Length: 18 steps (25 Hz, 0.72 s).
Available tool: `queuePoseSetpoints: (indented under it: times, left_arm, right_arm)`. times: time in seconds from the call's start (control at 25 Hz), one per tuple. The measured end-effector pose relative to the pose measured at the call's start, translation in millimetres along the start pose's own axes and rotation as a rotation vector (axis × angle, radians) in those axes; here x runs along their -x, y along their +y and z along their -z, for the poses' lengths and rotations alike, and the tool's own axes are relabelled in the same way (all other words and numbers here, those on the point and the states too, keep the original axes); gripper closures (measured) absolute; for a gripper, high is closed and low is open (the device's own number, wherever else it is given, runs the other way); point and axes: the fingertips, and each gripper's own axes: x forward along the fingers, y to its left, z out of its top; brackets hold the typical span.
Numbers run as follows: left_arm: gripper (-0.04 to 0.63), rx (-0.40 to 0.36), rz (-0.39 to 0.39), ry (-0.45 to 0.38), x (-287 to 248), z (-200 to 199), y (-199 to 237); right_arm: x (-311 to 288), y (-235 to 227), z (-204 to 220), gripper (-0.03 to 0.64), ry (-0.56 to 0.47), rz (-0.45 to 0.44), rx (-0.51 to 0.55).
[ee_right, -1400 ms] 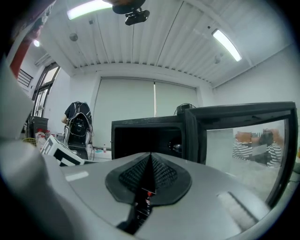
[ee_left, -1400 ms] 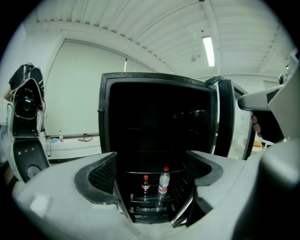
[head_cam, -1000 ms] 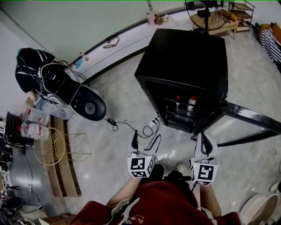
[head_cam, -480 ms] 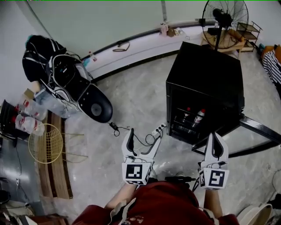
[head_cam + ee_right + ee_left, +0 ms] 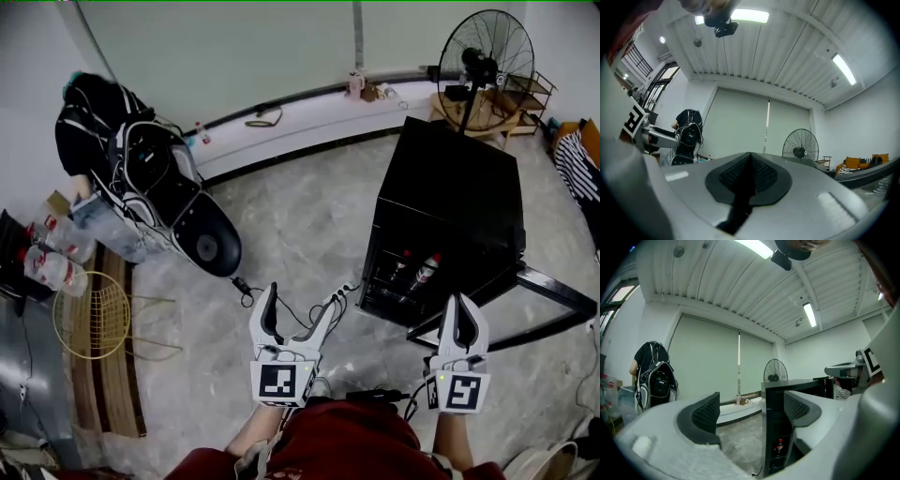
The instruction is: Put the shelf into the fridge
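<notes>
The black mini fridge [image 5: 450,206] stands on the marble floor at the right, its door [image 5: 534,286] swung open toward me. Bottles [image 5: 427,270] stand on a rack inside. A round yellowish wire frame [image 5: 91,314] sits at the far left; I cannot tell whether it is the shelf. My left gripper [image 5: 295,314] is open and empty, short of the fridge's left corner. In the left gripper view the fridge [image 5: 787,418] shows between the left gripper's [image 5: 752,411] spread jaws. My right gripper [image 5: 466,323] is shut on nothing, near the door. The right gripper [image 5: 750,173] shows closed pads.
A dark scooter with a backpack [image 5: 159,197] is parked at the left wall. A standing fan [image 5: 483,56] is behind the fridge. A power strip and cable [image 5: 328,286] lie on the floor before the fridge. Water bottles [image 5: 52,267] and a wooden board [image 5: 112,375] are at the far left.
The view has pulled back from the fridge and turned left, so the fridge sits farther right and smaller. Both grippers have dropped lower in the picture; neither has changed state.
</notes>
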Motion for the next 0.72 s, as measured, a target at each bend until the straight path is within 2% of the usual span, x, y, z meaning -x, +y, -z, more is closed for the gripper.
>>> queuePoseSetpoints:
  times: [0.12,0.28,0.36,0.44,0.6,0.72]
  left_arm:
    - [0.180,0.046,0.027,-0.021,1.7,-7.5,1.3]
    - [0.230,0.014,0.022,-0.029,3.8,-11.6,4.0]
    - [0.310,-0.001,-0.001,-0.028,6.9,-12.2,8.2]
    - [0.441,-0.016,-0.035,-0.036,11.5,-14.8,13.3]
    - [0.571,-0.048,-0.055,-0.070,17.9,-19.0,17.0]
    - [0.589,-0.063,-0.041,-0.088,20.9,-21.6,15.9]
  right_arm:
    - [1.3,1.8,1.3,0.617,0.002,0.012,-0.010]
    - [1.0,9.5,-1.3,0.617,0.004,0.010,-0.011]
    - [0.5,12.9,-3.1,0.617,0.001,0.005,-0.008]
    - [1.2,13.9,-4.7,0.617,-0.003,0.005,-0.009]
    - [3.1,12.2,-5.0,0.617,-0.004,0.012,-0.017]
    - [3.5,10.8,-4.1,0.617,-0.003,0.015,-0.020]
